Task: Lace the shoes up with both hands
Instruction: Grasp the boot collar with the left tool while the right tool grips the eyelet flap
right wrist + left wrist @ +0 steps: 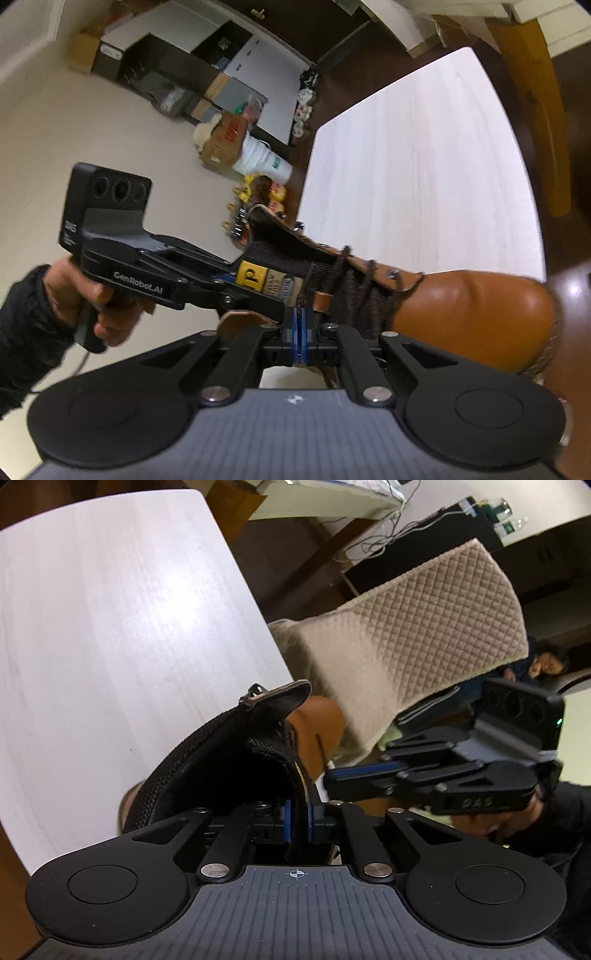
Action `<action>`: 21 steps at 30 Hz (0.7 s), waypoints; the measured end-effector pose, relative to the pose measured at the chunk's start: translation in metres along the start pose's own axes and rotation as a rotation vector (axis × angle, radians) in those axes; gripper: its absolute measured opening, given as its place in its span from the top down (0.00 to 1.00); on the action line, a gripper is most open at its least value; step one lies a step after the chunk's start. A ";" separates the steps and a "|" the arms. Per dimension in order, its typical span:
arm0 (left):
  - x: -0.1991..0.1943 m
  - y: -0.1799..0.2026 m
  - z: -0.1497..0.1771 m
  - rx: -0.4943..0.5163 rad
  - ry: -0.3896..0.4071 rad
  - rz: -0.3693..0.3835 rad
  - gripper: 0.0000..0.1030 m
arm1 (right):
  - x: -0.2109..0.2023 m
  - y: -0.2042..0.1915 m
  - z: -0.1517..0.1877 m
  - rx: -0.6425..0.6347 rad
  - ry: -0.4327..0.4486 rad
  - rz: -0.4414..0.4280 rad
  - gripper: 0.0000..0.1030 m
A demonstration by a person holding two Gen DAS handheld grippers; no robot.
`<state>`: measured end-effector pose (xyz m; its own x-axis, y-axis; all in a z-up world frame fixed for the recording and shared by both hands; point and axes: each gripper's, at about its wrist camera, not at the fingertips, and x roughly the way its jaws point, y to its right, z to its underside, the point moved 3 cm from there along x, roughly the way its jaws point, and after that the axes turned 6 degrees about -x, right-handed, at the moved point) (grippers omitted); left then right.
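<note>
Left gripper (298, 818): black two-finger tool with blue pads, jaws drawn narrow and pinching the black mesh tongue (236, 753) of the boot at its upper edge; in the right wrist view its fingers reach in from the left to the yellow label on the tongue.

Right gripper (300, 332): matching black tool, blue pads pressed almost together, with a thin dark brown lace (303, 295) rising out from between the fingertips.

Left hand (92, 299): bare hand in a black sleeve, wrapped around the handle of its tool.

Right hand (491, 821): partly seen under its tool, also in a dark sleeve.

Boot (469, 314): tan brown leather lace-up boot with a smooth rounded toe, held up off the table between the two tools, toe pointing away to the right in the right wrist view; dark laces cross loosely over the mesh tongue.

Table (110, 627): pale, whitish wood-grain top with rounded corners, beyond the boot.

Background: beige quilted cushion (424, 620) beside the table; dark brown floor; cardboard boxes and a white bucket (264, 158) against the far wall.
</note>
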<state>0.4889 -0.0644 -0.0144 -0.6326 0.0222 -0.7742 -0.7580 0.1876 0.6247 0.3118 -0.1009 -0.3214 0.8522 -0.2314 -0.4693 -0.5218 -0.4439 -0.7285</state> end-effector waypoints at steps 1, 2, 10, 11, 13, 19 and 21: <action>0.000 -0.002 0.001 -0.012 0.004 0.011 0.93 | 0.002 0.001 0.001 -0.002 -0.002 0.001 0.97; 0.001 -0.004 0.001 -0.020 0.008 0.020 0.93 | 0.007 0.004 0.004 -0.002 -0.005 0.002 0.97; -0.001 -0.009 0.004 -0.082 0.036 0.052 0.92 | 0.007 0.010 0.006 -0.103 -0.048 0.077 0.97; -0.001 -0.011 0.004 -0.092 0.038 0.058 0.92 | 0.005 0.004 0.005 -0.139 -0.073 0.056 0.97; 0.000 -0.011 0.002 -0.098 0.039 0.062 0.92 | 0.004 -0.004 0.003 -0.198 -0.115 0.034 0.97; 0.002 -0.005 0.000 -0.078 0.044 0.055 0.92 | 0.014 -0.015 -0.005 -0.305 -0.255 0.027 0.97; 0.003 -0.004 0.000 -0.067 0.046 0.051 0.92 | 0.020 -0.011 -0.010 -0.290 -0.287 0.032 0.97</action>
<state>0.4902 -0.0648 -0.0188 -0.6758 -0.0153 -0.7370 -0.7329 0.1208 0.6695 0.3347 -0.1093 -0.3176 0.7683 -0.0164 -0.6398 -0.4804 -0.6755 -0.5594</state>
